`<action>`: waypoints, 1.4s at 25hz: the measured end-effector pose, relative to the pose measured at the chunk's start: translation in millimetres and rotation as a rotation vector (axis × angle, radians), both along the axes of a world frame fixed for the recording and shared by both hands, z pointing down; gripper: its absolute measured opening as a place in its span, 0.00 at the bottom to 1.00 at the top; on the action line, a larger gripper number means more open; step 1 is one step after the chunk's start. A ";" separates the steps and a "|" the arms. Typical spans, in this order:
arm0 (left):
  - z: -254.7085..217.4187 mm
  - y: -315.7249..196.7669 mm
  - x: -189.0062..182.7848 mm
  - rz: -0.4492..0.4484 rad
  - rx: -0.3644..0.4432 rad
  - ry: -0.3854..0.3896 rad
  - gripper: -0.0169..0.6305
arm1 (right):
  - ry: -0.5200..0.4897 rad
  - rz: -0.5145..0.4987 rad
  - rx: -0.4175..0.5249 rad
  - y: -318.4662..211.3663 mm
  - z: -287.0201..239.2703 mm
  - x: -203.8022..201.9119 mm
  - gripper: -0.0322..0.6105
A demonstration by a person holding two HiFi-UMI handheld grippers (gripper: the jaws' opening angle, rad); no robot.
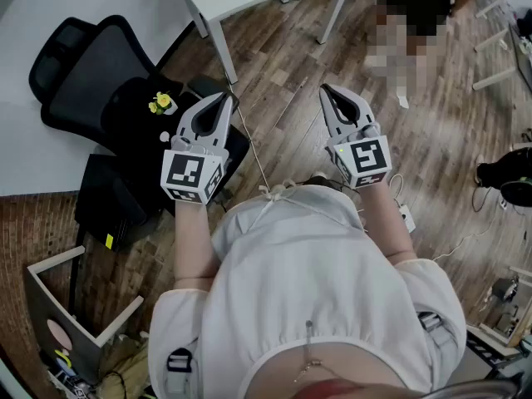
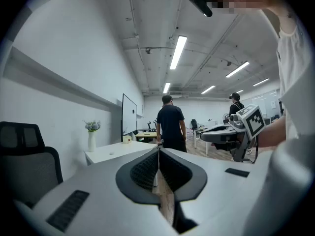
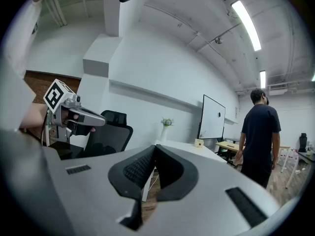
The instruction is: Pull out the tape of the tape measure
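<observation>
Apparently the pulling is not begun: my left tongs (image 1: 224, 100) and right tongs (image 1: 327, 91) are both closed on nothing, right of the black office chair (image 1: 83, 65). No view shows me the tape measure, so next I must find it.

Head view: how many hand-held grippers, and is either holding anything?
2. The left hand-held gripper is by the black office chair, the right hand-held gripper above the wood floor. Both have jaws together, nothing between them. None looks hidden.
</observation>
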State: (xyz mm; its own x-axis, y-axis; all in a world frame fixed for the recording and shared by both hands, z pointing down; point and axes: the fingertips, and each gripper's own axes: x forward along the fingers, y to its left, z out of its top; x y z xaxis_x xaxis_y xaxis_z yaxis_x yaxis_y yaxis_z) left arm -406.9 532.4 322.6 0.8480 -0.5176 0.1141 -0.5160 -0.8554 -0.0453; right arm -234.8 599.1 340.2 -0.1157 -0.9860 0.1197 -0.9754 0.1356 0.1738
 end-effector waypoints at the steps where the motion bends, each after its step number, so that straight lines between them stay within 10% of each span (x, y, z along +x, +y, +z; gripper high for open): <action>1: 0.0 -3.6 1.3 0.000 0.000 0.001 0.06 | 0.000 0.005 0.004 -3.0 -0.7 2.1 0.05; 16: 6.3 -35.9 5.8 -0.020 -0.035 0.056 0.08 | -0.091 0.066 0.026 -31.7 1.8 21.8 0.05; 19: 10.5 -47.2 4.9 -0.057 -0.040 0.082 0.56 | -0.113 0.072 0.028 -38.7 7.1 29.0 0.63; 35: 46.4 -129.2 94.2 -0.207 -0.102 -0.001 0.55 | -0.169 -0.040 -0.048 -145.6 44.0 140.6 0.62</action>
State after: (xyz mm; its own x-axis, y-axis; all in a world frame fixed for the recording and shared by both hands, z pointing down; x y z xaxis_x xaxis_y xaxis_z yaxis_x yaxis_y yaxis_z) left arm -312.7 403.2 369.0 0.7249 -0.6661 0.1758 -0.6808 -0.7316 0.0351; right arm -94.2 453.4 384.2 -0.1772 -0.9739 0.1421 -0.9838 0.1791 0.0003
